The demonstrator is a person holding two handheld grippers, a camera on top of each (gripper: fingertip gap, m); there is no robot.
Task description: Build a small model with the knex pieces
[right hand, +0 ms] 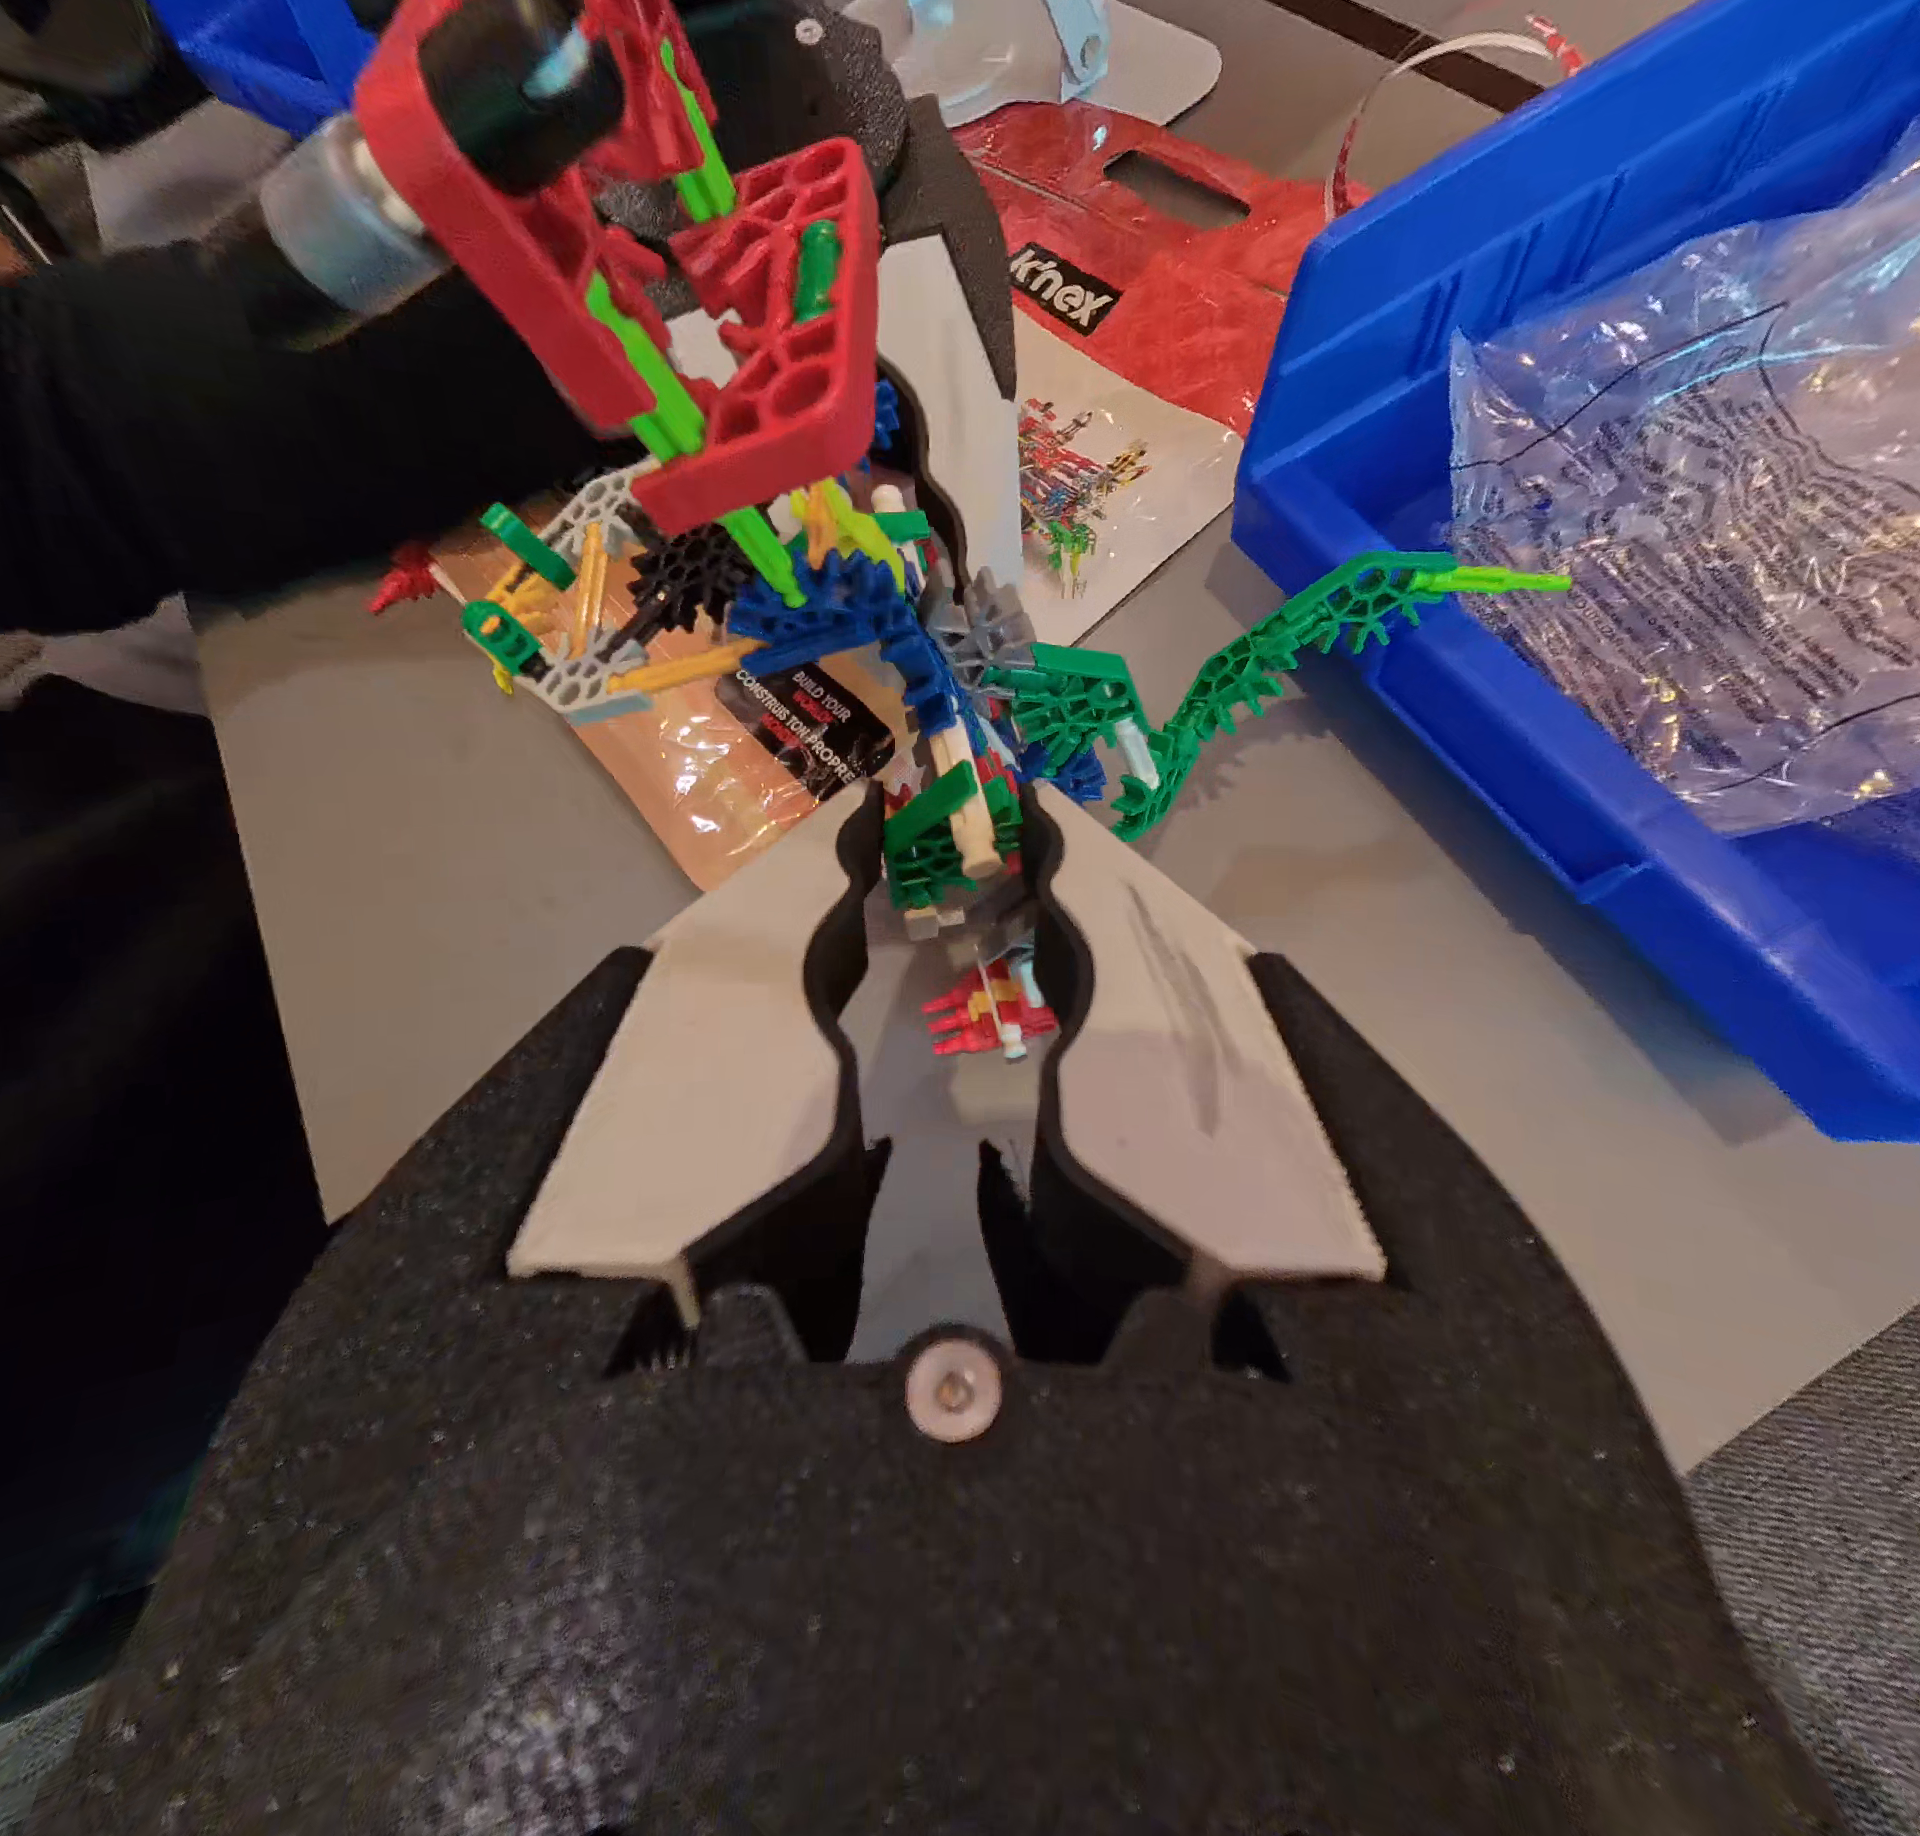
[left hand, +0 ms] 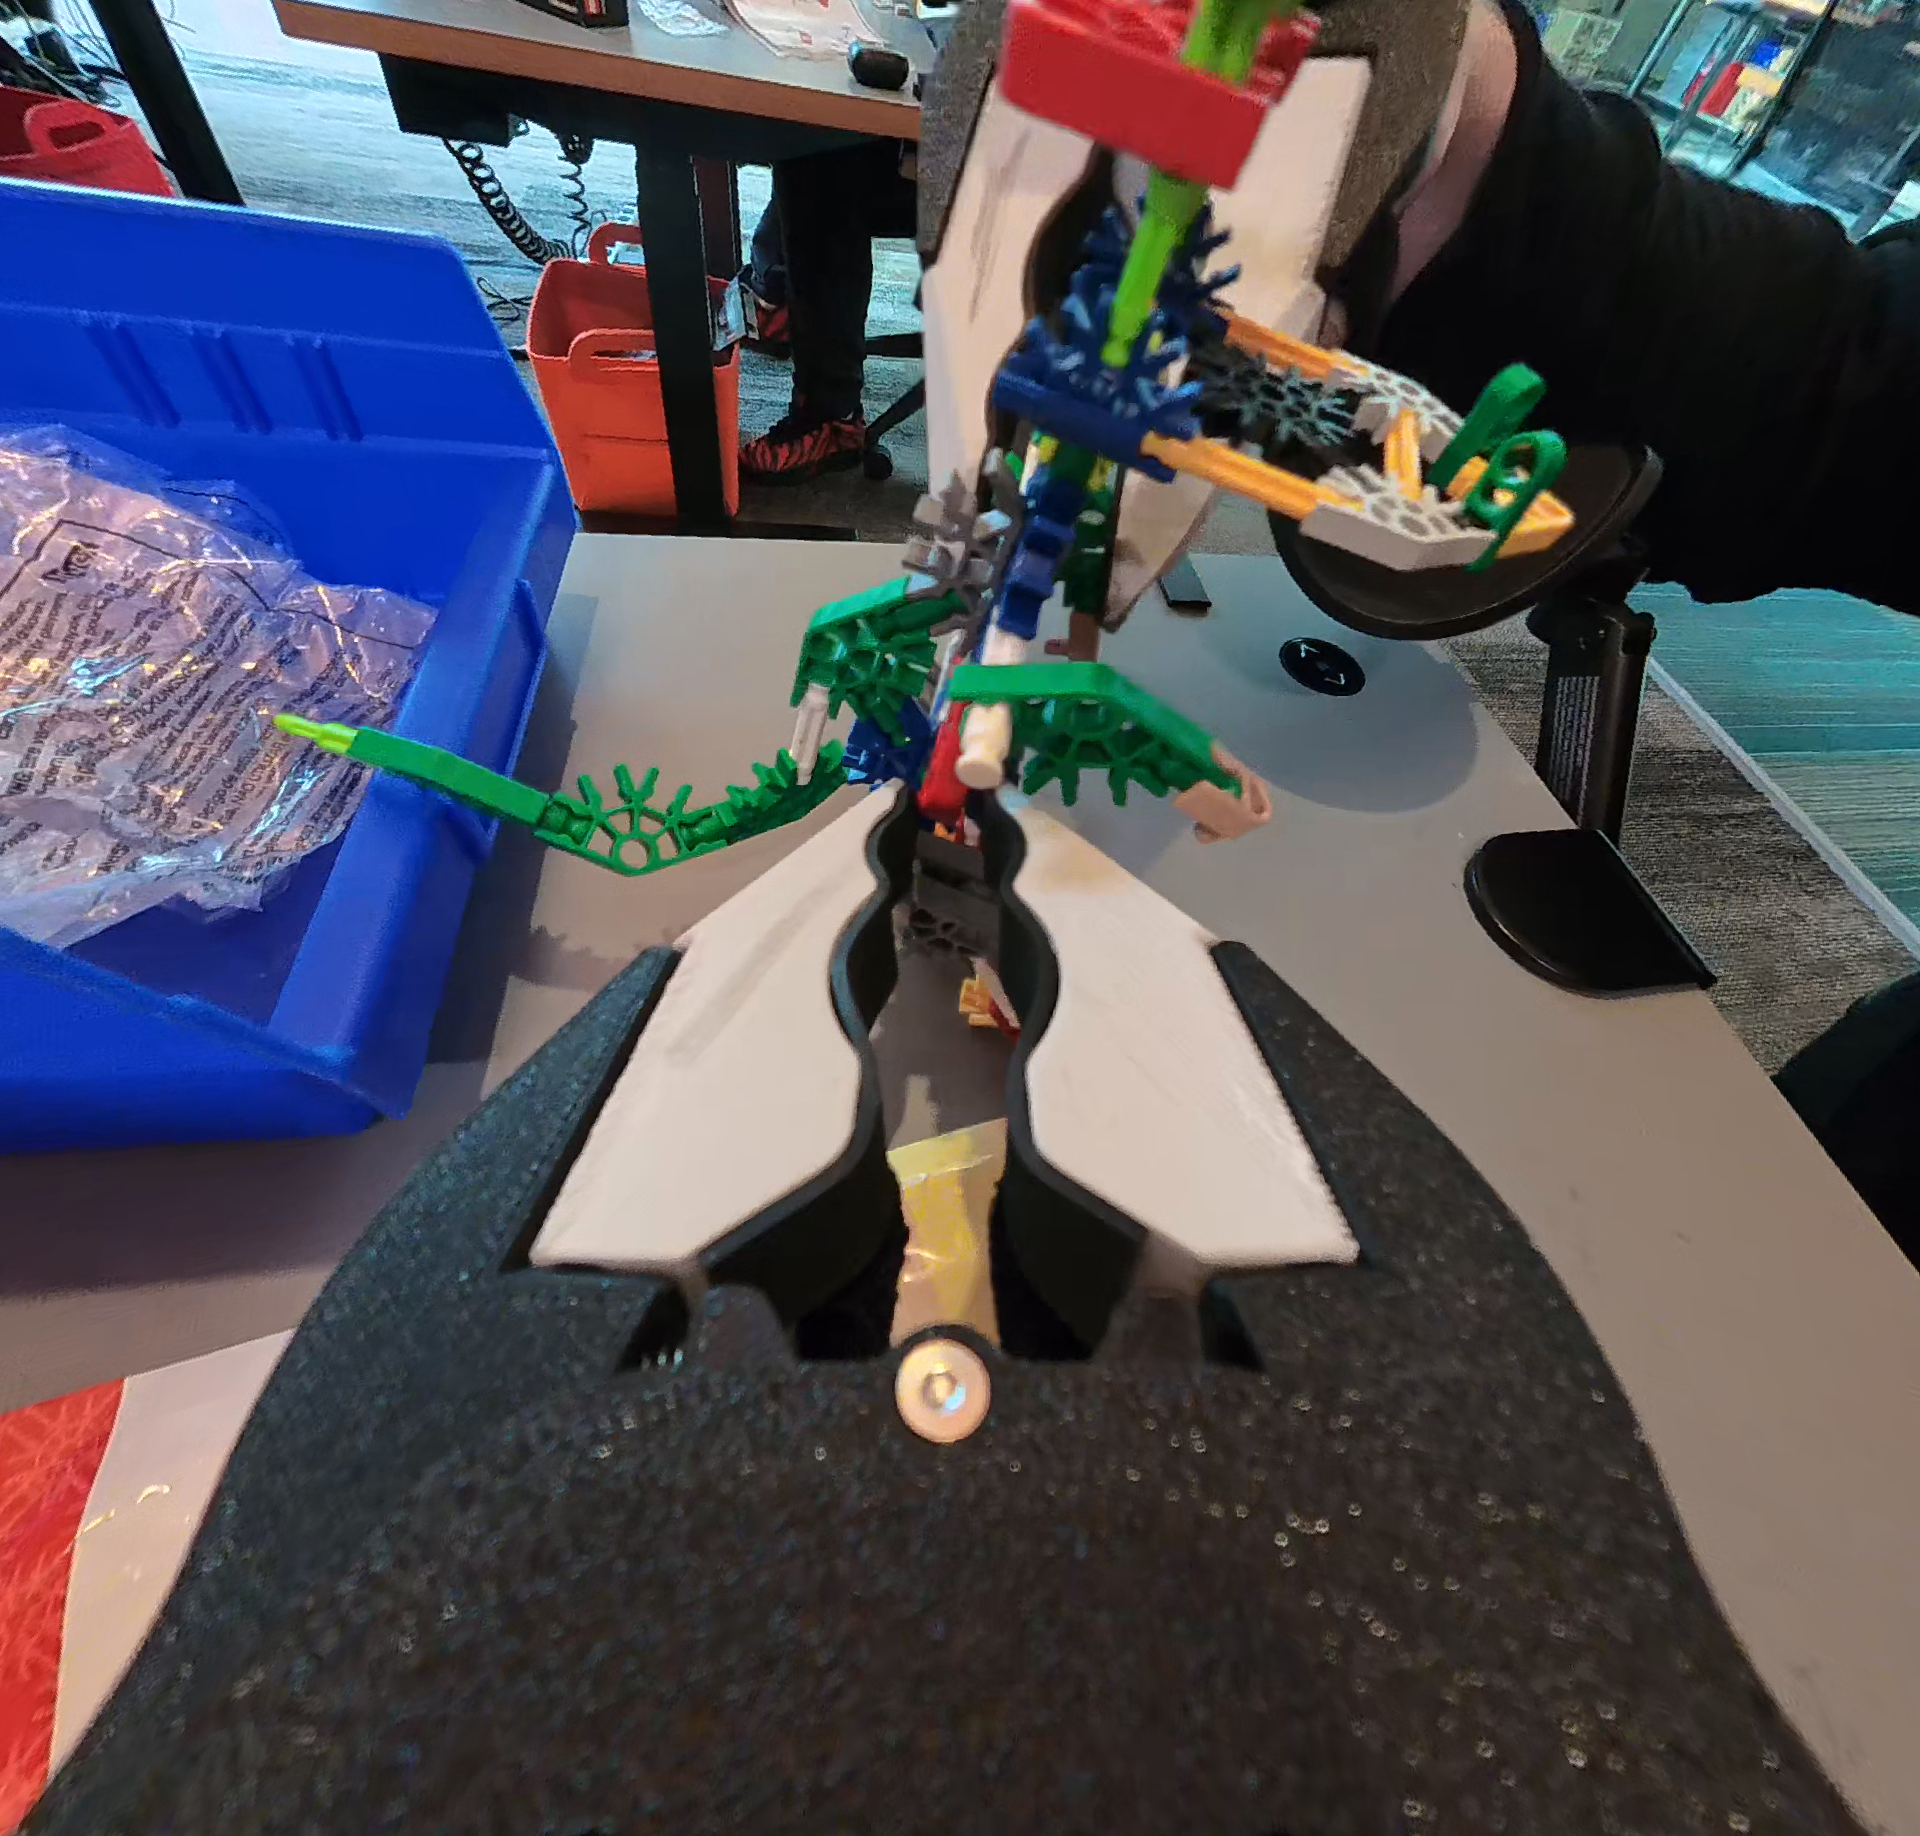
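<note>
A multicoloured rod-and-connector toy model (left hand: 1049, 560) is held above the grey table (left hand: 1351, 1111). It has red panels on top, blue connectors in the middle, a yellow and grey side arm and a long green tail (left hand: 623, 830). My left gripper (left hand: 948, 820) is shut on the model's lower part. My right gripper (right hand: 948, 830) is shut on the model (right hand: 914, 664) from the opposite side. The right gripper's white finger (left hand: 961, 352) shows behind the model in the left wrist view. The left gripper's finger (right hand: 935, 332) shows in the right wrist view.
A blue bin (left hand: 312, 955) holding a crumpled clear plastic bag (left hand: 156, 664) stands close to the tail; it also shows in the right wrist view (right hand: 1403, 643). A red bag (right hand: 1143, 228) and an orange packet (right hand: 727, 778) lie on the table. A black-sleeved arm (right hand: 260, 456) reaches in. My two grippers' fingertips are within a few centimetres of each other.
</note>
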